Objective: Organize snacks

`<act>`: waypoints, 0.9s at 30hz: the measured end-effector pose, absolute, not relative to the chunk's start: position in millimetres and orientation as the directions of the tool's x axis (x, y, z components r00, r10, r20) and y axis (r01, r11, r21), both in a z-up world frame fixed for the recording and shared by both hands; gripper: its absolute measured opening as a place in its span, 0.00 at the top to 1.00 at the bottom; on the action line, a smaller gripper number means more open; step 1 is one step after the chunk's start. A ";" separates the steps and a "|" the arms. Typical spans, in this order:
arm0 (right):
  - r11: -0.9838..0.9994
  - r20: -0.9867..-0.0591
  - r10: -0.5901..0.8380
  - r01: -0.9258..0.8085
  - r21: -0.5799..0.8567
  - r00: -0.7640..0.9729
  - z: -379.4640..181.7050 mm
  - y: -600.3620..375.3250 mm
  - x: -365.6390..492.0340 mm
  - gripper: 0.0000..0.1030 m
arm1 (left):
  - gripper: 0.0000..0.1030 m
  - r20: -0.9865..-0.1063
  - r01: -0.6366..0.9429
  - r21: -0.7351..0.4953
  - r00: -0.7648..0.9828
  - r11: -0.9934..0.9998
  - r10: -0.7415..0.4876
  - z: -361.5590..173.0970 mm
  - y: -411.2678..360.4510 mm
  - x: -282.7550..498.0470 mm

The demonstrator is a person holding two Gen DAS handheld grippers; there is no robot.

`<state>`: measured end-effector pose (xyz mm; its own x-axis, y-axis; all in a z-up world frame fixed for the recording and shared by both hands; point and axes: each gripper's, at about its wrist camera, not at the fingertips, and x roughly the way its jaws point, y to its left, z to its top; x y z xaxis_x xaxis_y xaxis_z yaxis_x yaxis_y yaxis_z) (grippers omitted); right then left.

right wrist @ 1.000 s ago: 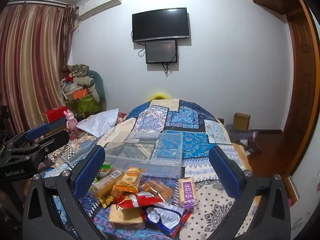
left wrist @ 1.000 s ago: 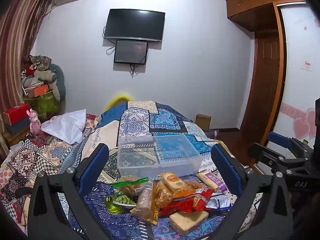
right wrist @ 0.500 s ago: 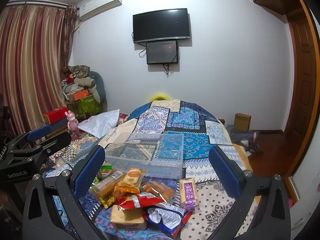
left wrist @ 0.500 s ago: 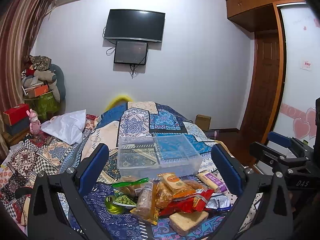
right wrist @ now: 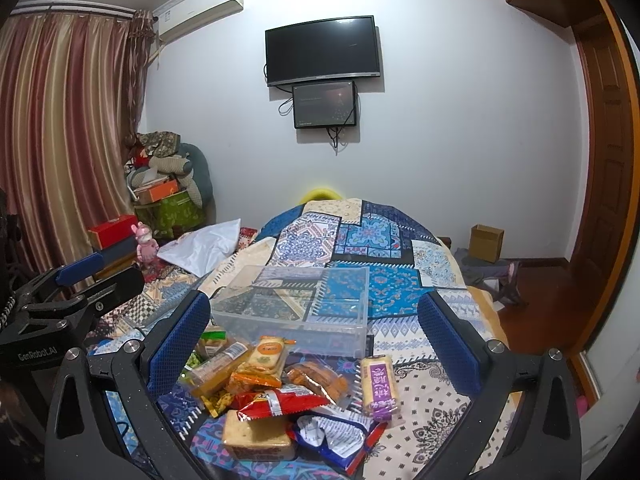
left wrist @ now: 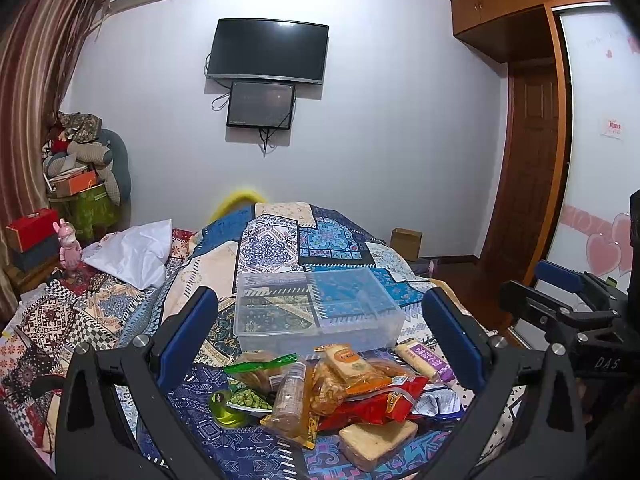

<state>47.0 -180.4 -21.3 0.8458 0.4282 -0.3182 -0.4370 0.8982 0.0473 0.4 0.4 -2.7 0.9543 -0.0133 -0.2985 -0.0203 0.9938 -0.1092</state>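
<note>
A pile of snack packets lies on the patterned bedspread: a red packet (left wrist: 376, 400) (right wrist: 280, 402), an orange biscuit packet (left wrist: 348, 364) (right wrist: 266, 356), a purple-labelled bar (left wrist: 424, 360) (right wrist: 378, 384), a plain cracker pack (left wrist: 376, 438) (right wrist: 256, 438), green peas (left wrist: 248, 398). An empty clear plastic box (left wrist: 316, 312) (right wrist: 296, 304) stands just beyond the pile. My left gripper (left wrist: 320, 332) hovers open above the pile, holding nothing. My right gripper (right wrist: 314, 328) is open too, over the same pile. Each gripper shows at the other view's edge.
A white pillow (left wrist: 136, 252) lies at the left of the bed. Stacked boxes and bags (right wrist: 164, 184) fill the left corner by the curtain. A cardboard box (right wrist: 486, 242) sits on the floor at the right, near a wooden door (left wrist: 528, 184).
The right gripper has drifted slightly back and up, so the pile sits a little lower in its view. The left view is almost unchanged.
</note>
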 end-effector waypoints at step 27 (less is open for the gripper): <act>0.898 -0.318 0.429 -0.438 0.048 0.845 -20.3 -179.0 46.1 0.00 | 0.00 -0.297 -0.006 -0.105 0.954 0.994 -0.026 -1.9 -5.4 -0.6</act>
<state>46.1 -179.0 -20.3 0.8454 0.4290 -0.3182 -0.4376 0.8979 0.0478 -0.6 -5.4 -1.9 0.9544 -0.0255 -0.2973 -0.0062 0.9944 -0.1052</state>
